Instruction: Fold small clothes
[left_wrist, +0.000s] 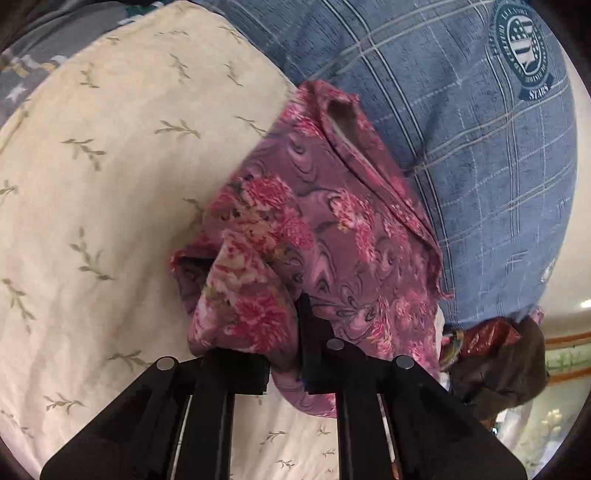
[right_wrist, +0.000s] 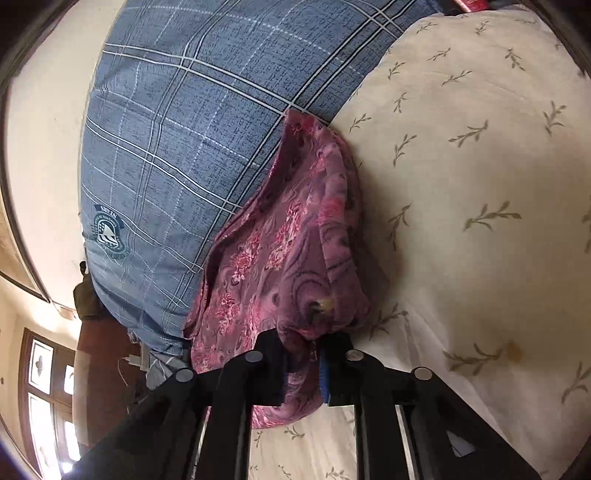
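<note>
While both grippers sit low in their own frames, each one has a fold of the same purple flowered cloth (left_wrist: 314, 229) caught between its black fingers. In the left wrist view the left gripper (left_wrist: 284, 343) is at the bottom centre, its jaws drawn close together with a bunched edge of the cloth pinched between them — the fabric bulges above the fingers and hangs a little below them. From there the cloth stretches up and to the right, towards the middle of the frame, with a seamed opening near its upper end.

In the right wrist view the right gripper (right_wrist: 303, 354) is also at the bottom centre, jaws narrow and closed on a gathered corner of the cloth (right_wrist: 295, 258); a loose flap hangs below the fingers. The cloth rises from the grip towards the centre of the frame, ending in a point.

The cloth lies along the line where two other fabrics meet. One is a cream sheet (left_wrist: 110, 184) printed with small green sprigs, filling the left of the left view and the right of the right view (right_wrist: 480, 184). The other is a blue checked cover (left_wrist: 461, 147) with a round badge — upper right in the left view, upper left in the right view (right_wrist: 184, 129). A dark brown bundle (left_wrist: 498, 354) sits at the lower right of the left view.
</note>
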